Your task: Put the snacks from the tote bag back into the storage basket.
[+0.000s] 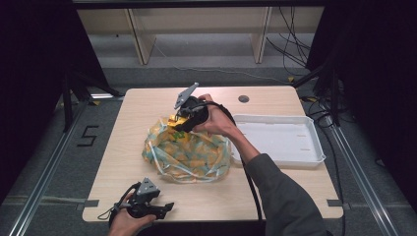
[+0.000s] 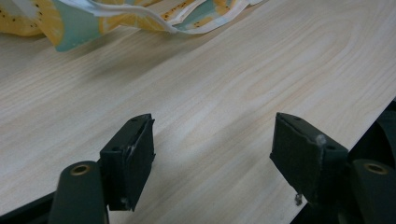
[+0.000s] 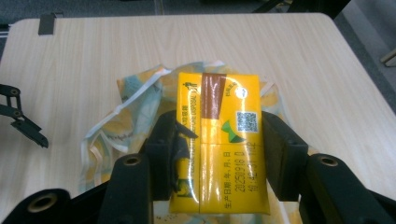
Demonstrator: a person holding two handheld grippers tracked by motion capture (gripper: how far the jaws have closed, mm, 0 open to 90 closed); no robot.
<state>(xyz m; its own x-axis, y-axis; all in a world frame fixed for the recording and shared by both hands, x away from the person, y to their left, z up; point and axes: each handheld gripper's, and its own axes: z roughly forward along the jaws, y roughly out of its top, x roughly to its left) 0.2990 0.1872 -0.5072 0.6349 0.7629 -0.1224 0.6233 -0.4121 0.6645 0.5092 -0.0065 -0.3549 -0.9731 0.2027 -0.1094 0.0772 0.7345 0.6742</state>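
Right tongs (image 3: 219, 154) clamped on yellow packet (image 3: 218, 140), held above patterned bag (image 1: 189, 152). Left tongs (image 2: 212, 163) released, idle over desk (image 2: 233, 93). Advise: keep packet level, clear bag rim, carry to white tray (image 1: 275, 135).

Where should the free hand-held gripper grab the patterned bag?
Likely the loose white-edged rim of the bag on its near side. It lies crumpled, lifted off the table, facing the left hand-held gripper, whose jaws are open, so come in low from the near edge.
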